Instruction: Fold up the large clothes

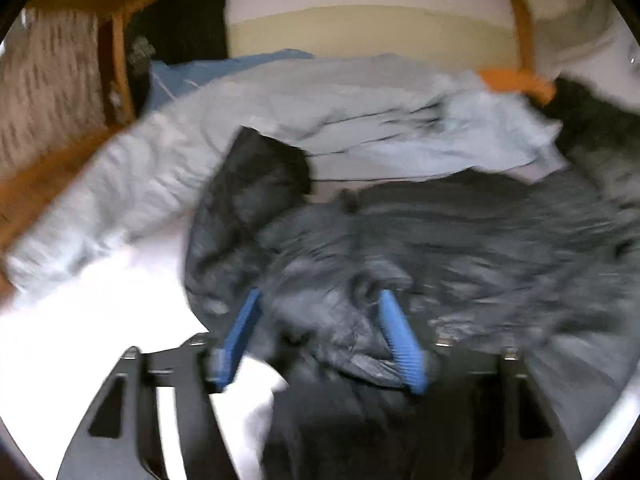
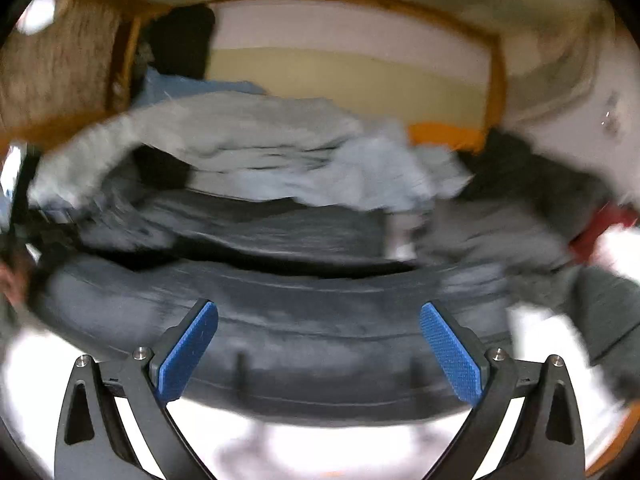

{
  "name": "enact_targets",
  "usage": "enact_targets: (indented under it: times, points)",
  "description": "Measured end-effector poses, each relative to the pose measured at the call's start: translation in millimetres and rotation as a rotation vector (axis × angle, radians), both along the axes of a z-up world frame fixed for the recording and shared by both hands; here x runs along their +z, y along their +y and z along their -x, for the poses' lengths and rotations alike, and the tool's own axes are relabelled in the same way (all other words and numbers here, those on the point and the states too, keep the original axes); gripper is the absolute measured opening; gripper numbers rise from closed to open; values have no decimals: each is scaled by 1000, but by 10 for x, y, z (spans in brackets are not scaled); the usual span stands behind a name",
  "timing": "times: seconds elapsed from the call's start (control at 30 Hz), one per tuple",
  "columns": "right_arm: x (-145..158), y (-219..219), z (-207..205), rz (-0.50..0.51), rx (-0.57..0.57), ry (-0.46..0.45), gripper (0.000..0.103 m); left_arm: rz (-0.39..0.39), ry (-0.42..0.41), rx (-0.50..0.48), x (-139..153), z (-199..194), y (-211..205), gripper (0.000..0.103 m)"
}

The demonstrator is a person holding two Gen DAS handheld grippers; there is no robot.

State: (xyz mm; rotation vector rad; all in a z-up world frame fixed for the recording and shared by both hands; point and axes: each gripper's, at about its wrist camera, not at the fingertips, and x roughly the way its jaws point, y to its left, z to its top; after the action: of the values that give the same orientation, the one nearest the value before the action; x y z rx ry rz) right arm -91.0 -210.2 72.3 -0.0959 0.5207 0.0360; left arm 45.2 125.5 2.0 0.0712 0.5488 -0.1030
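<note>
The biggest risk we see is the fold collapsing: the large dark grey, soft-looking garment (image 1: pixel 420 240) lies bunched and wrinkled on the white surface (image 1: pixel 100 320), and its layers look loose enough to slide or spring open. Because both views are smeared by motion blur, we cannot tell exactly where its edges run, so a misjudged grab could catch one layer only and drag the rest askew.

A second hazard is the crowding. The pale grey-blue crumpled clothing (image 1: pixel 360 120) heaped just behind touches or overlaps the dark garment's far edge, and a careless pull could snag it or mix the two.

Smaller still, a rumpled lobe of the dark garment sits between the blue ribbed pads of the left gripper (image 1: pixel 320 340), whose jaws stand apart, not pinching it; cloth could catch on a pad as that hand moves. The right gripper (image 2: pixel 318 352) also has its jaws wide apart, with the garment's long rolled front edge lying beyond them, unheld.

The garment itself looks thick, matte and creased, stretched sideways across the white surface, roughly folded along its length but far from tidy.
</note>
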Motion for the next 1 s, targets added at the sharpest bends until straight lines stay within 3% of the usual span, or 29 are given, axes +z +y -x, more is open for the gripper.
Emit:
enact_targets:
  times: [0.07, 0.17, 0.23, 0.4, 0.53, 0.57, 0.63, 0.77, 0.83, 0.87, 0.9, 1.0]
  points:
    - [-35, -25, -30, -84, 20, 40, 102, 15, -80, -46, 108, 251, 4, 86]
    - [-87, -7, -41, -44, -15, 41, 102, -29, -166, -7, 252, 387, -29, 90]
    - [-84, -4, -38, -15, -43, 31, 102, 5, -131, -5, 276, 311, 4, 91]
    - [90, -186, -20, -71, -89, -4, 102, 48, -101, 170, 198, 138, 194, 90]
    - [243, -257, -226, -73, -42, 50, 102, 40, -89, 204, 107, 139, 320, 88]
    - [293, -253, -353, -64, 5, 78, 102, 30, -87, 219, 92, 132, 337, 88]
    - [367, -206, -794, -50, 152, 242, 102, 42, -77, 228, 67, 108, 381, 88]
    - [409, -228, -1598, -114, 158, 400, 102, 44, -59, 253, 25, 39, 444, 88]
    - [223, -142, -1943, -118, 230, 562, 102, 52, -46, 252, 7, -6, 445, 88]
    - [-5, -47, -2153, -111, 292, 736, 101, 51, -37, 250, -13, -38, 436, 88]
    - [-194, 9, -2303, -90, 280, 846, 90, 45, -30, 247, -33, -60, 419, 88]
    - [-315, 110, -2549, 29, 198, 796, 83, 5, -3, 218, -119, -121, 338, 85]
